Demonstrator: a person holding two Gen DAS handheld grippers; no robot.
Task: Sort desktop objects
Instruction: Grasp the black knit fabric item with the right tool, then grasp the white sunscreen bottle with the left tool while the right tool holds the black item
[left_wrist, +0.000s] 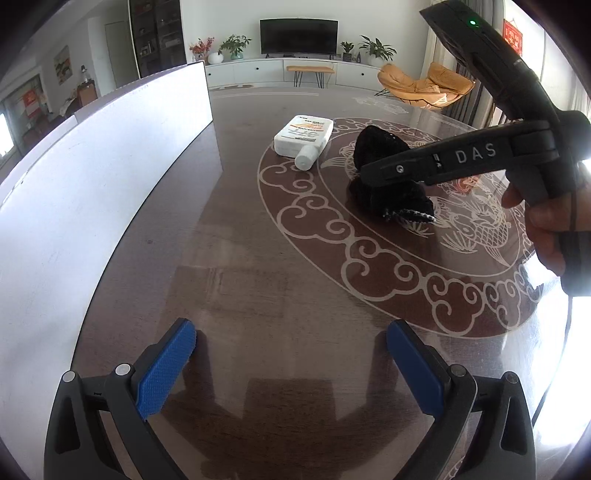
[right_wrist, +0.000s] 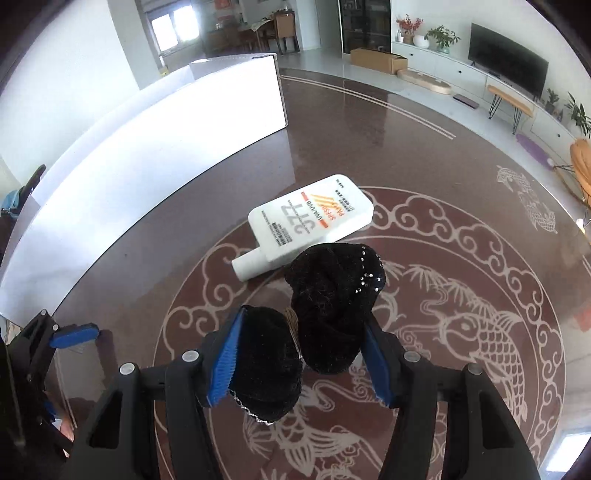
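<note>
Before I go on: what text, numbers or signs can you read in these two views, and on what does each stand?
"DAS": side of the right gripper, seen from the left wrist.
"372": large grey digits on the white bottle, lying flat, upside down to the right wrist.
"UVA UVB": same label.
"SPF50" and "PA": orange print there, my best reading, partly blurred.
Small black lines and barcode-like print on the bottle: too small.
Red wall hanging: characters blurred.
</note>
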